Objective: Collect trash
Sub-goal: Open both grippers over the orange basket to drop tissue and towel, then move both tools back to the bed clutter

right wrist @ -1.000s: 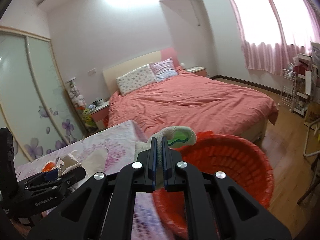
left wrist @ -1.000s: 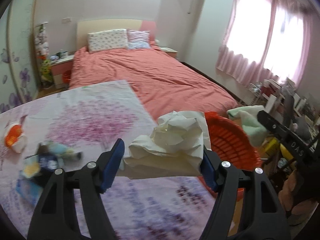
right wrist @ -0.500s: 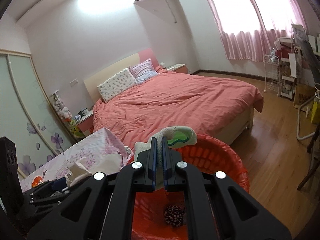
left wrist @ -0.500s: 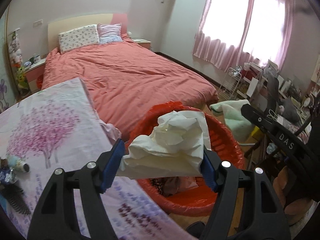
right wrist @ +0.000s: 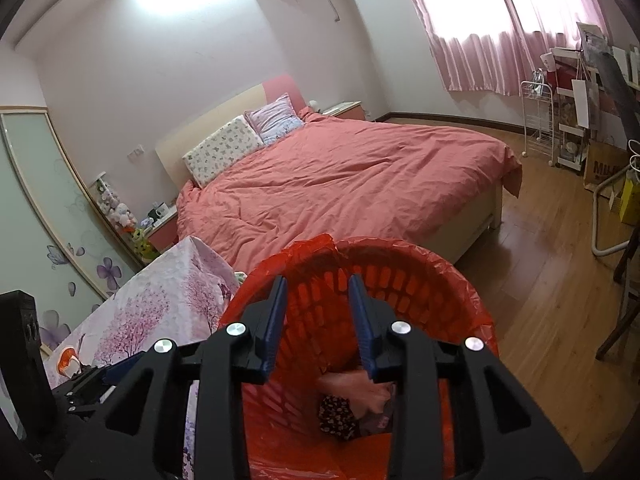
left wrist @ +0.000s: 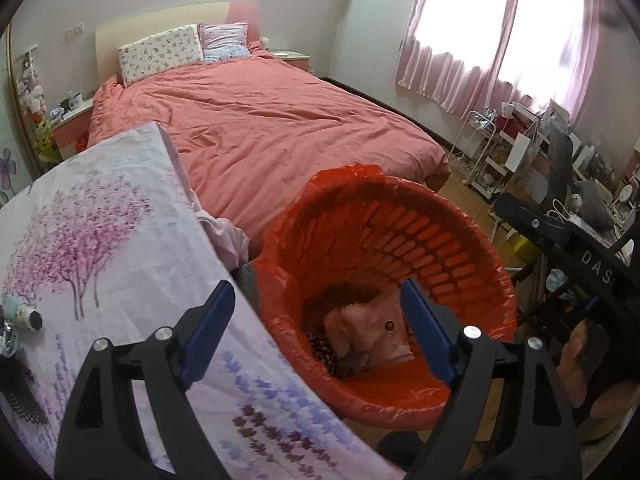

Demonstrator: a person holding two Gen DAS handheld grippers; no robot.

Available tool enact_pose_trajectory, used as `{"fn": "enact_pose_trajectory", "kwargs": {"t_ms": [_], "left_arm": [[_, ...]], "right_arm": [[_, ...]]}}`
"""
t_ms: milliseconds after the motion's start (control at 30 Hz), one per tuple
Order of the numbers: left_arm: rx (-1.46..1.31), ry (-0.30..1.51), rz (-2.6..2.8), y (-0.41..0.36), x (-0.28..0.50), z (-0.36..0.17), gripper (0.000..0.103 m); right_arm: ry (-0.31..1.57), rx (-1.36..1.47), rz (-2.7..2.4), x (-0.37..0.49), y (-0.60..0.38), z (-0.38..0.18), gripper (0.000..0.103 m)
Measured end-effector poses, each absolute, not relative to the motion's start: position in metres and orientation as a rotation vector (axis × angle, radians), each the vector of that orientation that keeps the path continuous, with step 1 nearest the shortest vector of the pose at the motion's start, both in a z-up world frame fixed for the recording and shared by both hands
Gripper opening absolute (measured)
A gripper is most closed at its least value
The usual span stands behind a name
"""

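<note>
A red basket (left wrist: 476,240) lined with a red bag stands beside the table; it also shows in the right wrist view (right wrist: 460,280). Trash lies at its bottom: a pinkish crumpled piece (left wrist: 368,332) and a dark patterned piece (right wrist: 336,416). My left gripper (left wrist: 316,304) is open and empty over the basket's near rim. My right gripper (right wrist: 318,292) is open and empty above the basket. More trash lies on the table at the far left: a small bottle (left wrist: 24,314) and an orange-white wrapper (right wrist: 68,360).
A table with a floral cloth (left wrist: 100,220) is on the left. A bed with a salmon cover (left wrist: 260,120) lies behind. Shelves and clutter (left wrist: 540,152) stand at the right. Wooden floor (right wrist: 560,280) surrounds the basket.
Both grippers opened over the basket. The white crumpled paper left my left gripper and the green-white piece left my right gripper. Both moved further over the basket.
</note>
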State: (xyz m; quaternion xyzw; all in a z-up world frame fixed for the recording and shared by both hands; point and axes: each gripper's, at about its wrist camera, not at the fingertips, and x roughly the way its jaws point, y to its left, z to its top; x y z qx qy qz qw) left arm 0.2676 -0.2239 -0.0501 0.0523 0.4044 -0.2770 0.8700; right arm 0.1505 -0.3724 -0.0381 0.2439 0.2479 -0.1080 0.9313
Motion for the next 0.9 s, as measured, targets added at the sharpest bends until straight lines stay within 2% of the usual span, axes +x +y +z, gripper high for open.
{"fn": "enact_pose_trajectory", "kwargs": {"t_ms": [67, 200, 700, 900], "left_arm": [[0.114, 0.836, -0.564, -0.220, 0.266, -0.049, 0.083], [0.133, 0.815, -0.520, -0.202, 0.263, -0.045, 0.084], [0.105, 0.790, -0.306, -0.084, 0.253, -0.038, 0.084], [0.042, 0.790, -0.164, -0.011, 0.242, -0.039, 0.086]], "right_arm": [[0.507, 0.490, -0.223, 0.150, -0.372, -0.035, 0.033], [0.500, 0.459, -0.227, 0.148, -0.363, -0.030, 0.040], [0.541, 0.341, -0.111, 0.162, -0.293, -0.019, 0.041], [0.565, 0.284, -0.035, 0.166, -0.251, -0.018, 0.041]]}}
